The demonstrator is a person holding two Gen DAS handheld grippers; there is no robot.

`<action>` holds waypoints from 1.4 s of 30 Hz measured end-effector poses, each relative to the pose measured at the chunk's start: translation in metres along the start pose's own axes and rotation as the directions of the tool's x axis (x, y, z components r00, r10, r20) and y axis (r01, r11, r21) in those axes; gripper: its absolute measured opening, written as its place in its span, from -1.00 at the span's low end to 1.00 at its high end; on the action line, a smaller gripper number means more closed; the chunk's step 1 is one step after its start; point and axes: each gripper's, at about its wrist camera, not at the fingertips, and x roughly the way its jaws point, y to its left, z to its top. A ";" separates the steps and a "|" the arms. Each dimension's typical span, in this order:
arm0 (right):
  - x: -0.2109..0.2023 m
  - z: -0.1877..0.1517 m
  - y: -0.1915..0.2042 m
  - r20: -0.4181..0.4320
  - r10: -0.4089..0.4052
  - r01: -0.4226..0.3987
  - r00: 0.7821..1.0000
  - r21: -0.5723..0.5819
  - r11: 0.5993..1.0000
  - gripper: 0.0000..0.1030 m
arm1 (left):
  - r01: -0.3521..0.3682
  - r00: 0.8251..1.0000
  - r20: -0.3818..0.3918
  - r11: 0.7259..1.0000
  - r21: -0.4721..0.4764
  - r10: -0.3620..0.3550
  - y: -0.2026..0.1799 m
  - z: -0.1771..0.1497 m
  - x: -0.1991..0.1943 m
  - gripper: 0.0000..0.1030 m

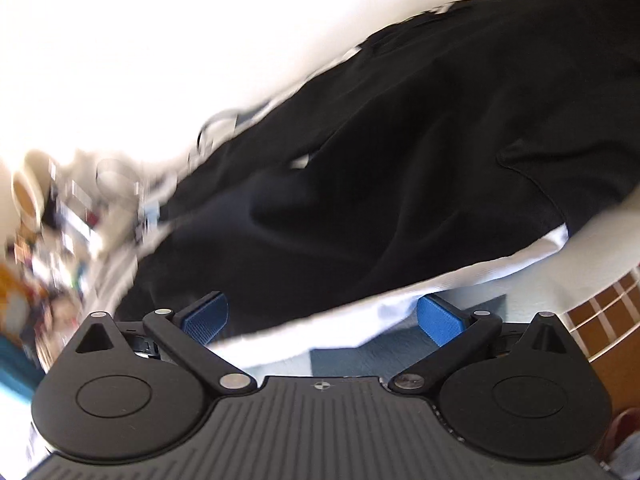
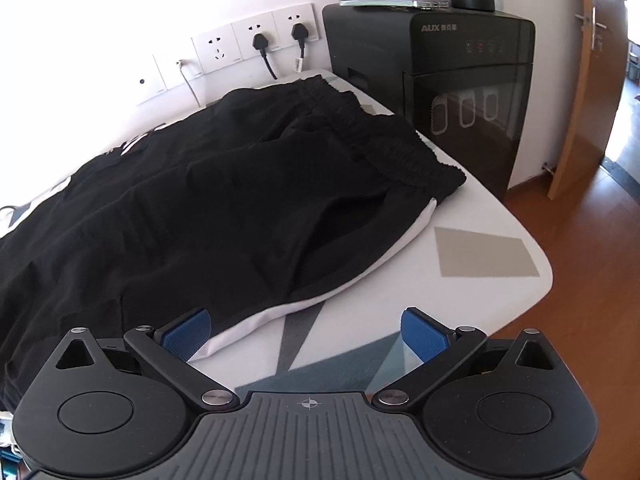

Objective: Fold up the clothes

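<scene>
- Right wrist view alone shows the black elastic-waisted trousers with white side stripe (image 2: 224, 200), wall sockets (image 2: 256, 40), and black AUX appliance (image 2: 460, 92).
- Left gripper (image 1: 322, 318) and right gripper (image 2: 306, 334) both spread, empty.
- White patterned table (image 2: 480, 216); wooden floor (image 2: 592, 280).

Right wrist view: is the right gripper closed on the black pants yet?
No. The right gripper is open, its blue pads spread apart above the table, with nothing of the black pants between them.

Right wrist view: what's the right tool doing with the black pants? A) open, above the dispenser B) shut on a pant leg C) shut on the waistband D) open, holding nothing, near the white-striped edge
D: the right tool has its blue pads spread apart with nothing between them, near the white-striped edge of the pants on the table.
</scene>
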 end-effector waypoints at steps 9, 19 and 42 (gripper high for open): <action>0.019 0.007 -0.029 -0.001 -0.083 0.080 0.997 0.245 0.966 0.75 | 0.068 0.997 0.027 0.997 0.039 -0.069 -0.017 0.013 0.004 -0.67; 0.039 0.018 -0.053 0.085 -0.068 0.024 0.994 0.432 0.901 0.51 | 0.093 0.988 0.140 0.978 -0.185 -0.068 0.028 0.026 -0.039 -0.82; 0.008 0.030 -0.068 0.372 0.042 -0.281 0.927 0.615 0.737 -0.94 | 0.276 0.954 0.202 0.909 -0.311 -0.220 0.065 0.031 -0.054 -0.62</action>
